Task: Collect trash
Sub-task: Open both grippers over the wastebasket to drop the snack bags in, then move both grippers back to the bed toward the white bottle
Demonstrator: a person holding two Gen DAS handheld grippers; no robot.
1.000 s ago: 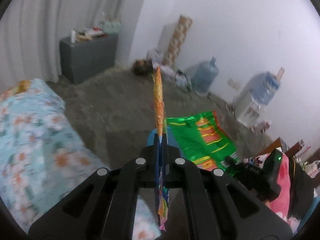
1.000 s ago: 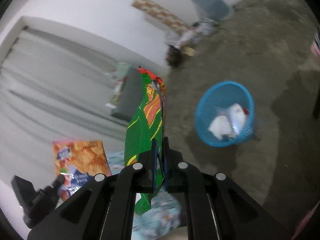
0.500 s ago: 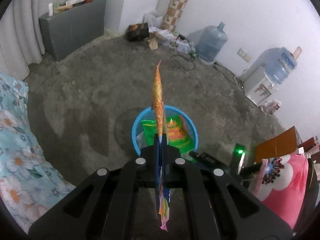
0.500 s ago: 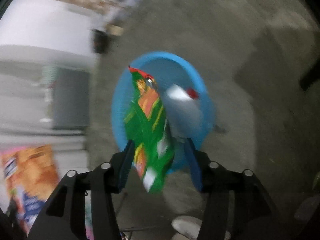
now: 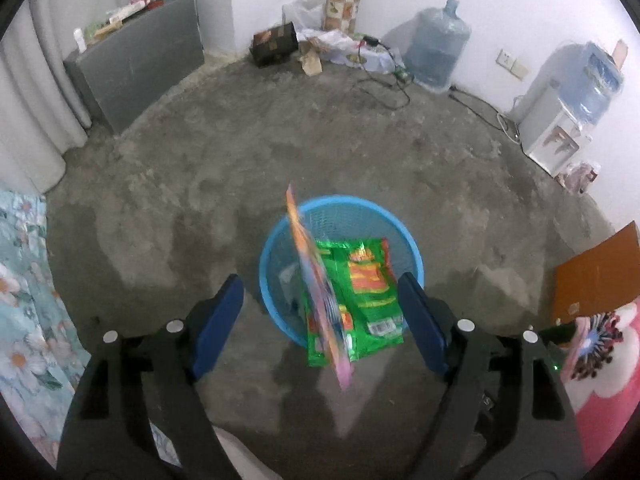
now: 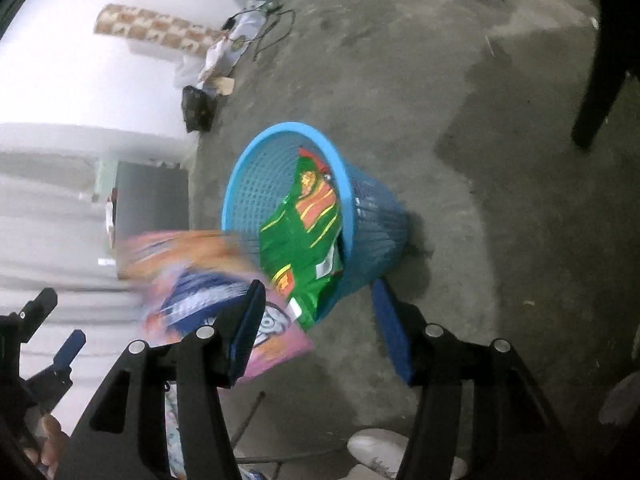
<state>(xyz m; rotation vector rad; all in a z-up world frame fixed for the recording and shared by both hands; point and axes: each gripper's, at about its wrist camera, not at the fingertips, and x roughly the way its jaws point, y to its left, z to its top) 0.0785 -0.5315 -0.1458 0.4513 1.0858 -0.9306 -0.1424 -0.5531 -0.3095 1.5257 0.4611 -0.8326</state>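
Blue plastic mesh forms the wastebasket standing on the rough grey floor, and a green snack bag leans inside it, its lower end hanging out over the near rim. White crumpled scraps show dimly at the bottom of the basket. An orange and pink snack bag, blurred, hangs edge-on in the air over the near rim, touching neither pad. The left gripper is opening, its blue pads spread wide on either side of that bag without pressing it. The right gripper is also opening, its pads apart and gripping nothing; the green bag lies beyond them in the basket, the orange and pink bag off to their left.
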